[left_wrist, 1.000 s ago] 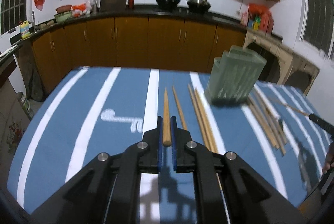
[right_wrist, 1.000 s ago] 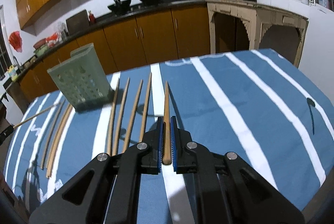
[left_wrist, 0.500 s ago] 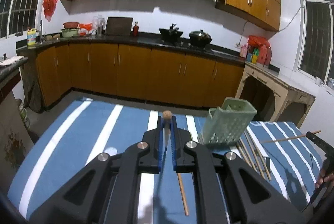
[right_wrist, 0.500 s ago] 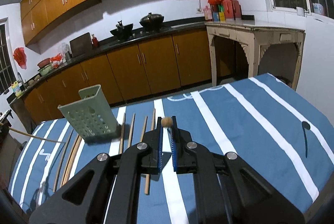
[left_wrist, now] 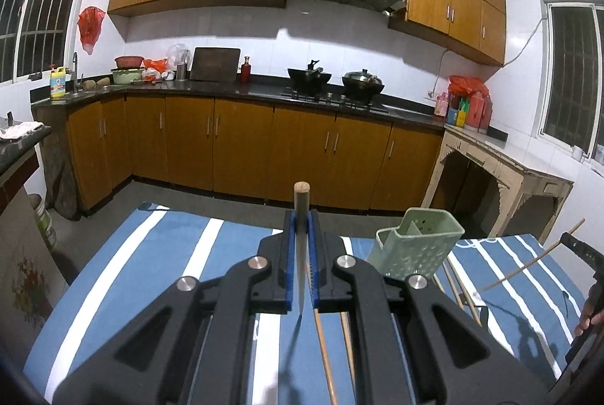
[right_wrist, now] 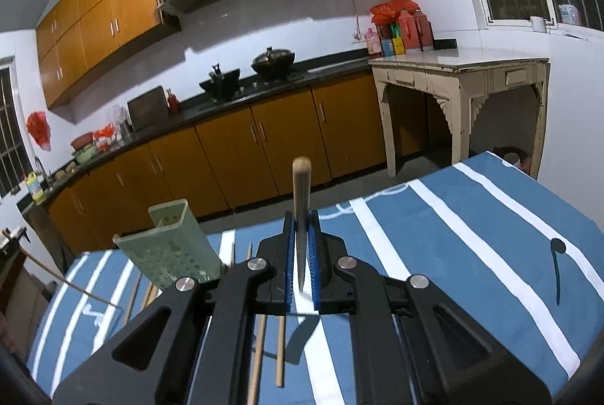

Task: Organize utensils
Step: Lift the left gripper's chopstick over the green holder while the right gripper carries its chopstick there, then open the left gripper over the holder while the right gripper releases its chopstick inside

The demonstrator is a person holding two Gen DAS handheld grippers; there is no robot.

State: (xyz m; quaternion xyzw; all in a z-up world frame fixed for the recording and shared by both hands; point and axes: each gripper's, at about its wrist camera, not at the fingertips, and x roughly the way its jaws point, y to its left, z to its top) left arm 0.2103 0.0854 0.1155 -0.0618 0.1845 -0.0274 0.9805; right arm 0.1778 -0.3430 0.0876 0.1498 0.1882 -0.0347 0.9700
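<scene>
I see one wooden chopstick pinched in my left hand-held gripper, standing nearly upright with its blunt round end on top. A second chopstick sits the same way in my right hand-held gripper. The pale green perforated holder stands tilted on the blue striped cloth, open end up (it has a divider inside). More loose chopsticks lie flat on the cloth beside it.

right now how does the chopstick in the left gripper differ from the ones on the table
The held chopstick stands upright, lifted, clamped in the left gripper; the table chopsticks lie flat on the striped cloth beside the green holder, ungripped. Both are plain wood.
</scene>
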